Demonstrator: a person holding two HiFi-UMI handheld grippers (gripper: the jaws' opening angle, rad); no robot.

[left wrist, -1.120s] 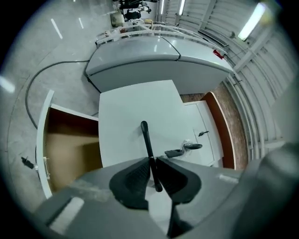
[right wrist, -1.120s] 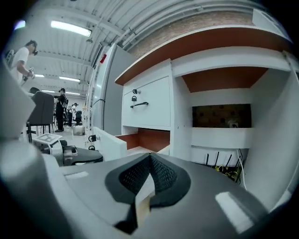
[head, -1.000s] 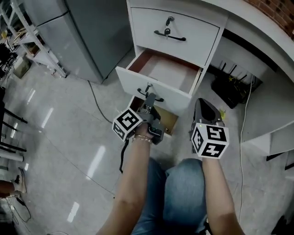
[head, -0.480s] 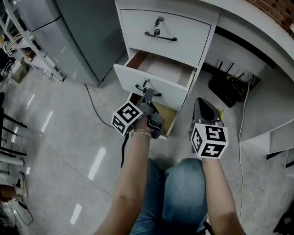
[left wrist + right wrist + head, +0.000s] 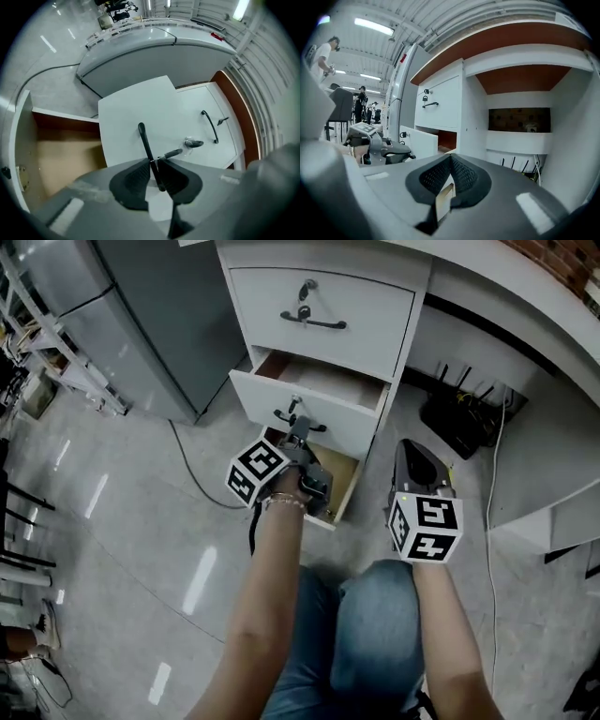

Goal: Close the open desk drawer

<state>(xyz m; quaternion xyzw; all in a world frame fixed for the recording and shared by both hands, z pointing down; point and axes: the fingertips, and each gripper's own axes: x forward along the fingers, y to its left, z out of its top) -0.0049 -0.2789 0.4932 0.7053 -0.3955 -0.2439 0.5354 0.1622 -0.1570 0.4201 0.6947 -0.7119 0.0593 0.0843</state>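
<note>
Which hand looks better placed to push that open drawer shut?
Left. The left gripper is at the handle of the open drawer; the handle sits between its jaws, which have just been opening. The right gripper hangs off to the side, shut and touching nothing.
</note>
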